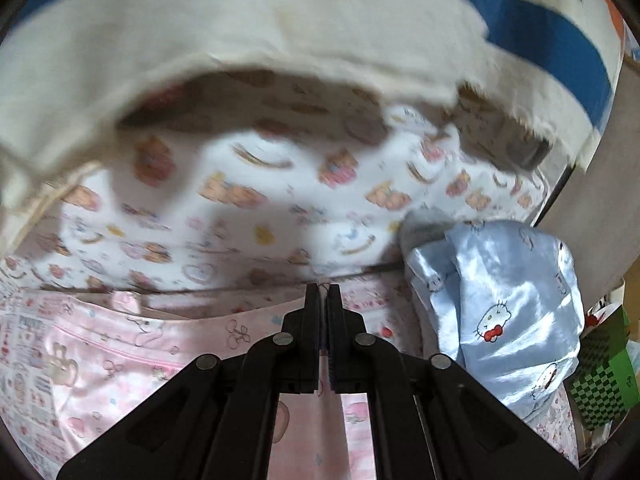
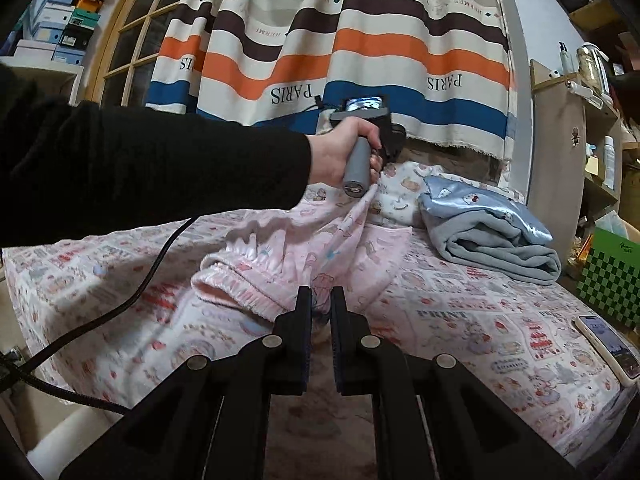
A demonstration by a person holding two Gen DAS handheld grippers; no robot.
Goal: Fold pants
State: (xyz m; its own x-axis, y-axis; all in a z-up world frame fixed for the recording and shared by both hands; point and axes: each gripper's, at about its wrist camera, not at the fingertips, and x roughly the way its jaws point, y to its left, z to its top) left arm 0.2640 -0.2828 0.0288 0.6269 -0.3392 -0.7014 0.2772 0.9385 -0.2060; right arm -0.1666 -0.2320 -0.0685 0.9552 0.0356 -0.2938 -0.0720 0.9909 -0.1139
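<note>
Pink satin pants with cartoon prints lie bunched on the bed, elastic waistband toward me. My right gripper is shut on the pants' near edge, cloth pinched between its fingers. My left gripper is shut on the pants' far edge and holds it lifted above the bed; pink cloth hangs below it. In the right wrist view the left gripper's grey handle sits in a hand at the far side, with the cloth rising to it.
A folded light-blue satin blanket lies at the back right of the bed, also in the left wrist view. A phone lies near the right edge. A striped curtain hangs behind. A green checked box and shelves stand right.
</note>
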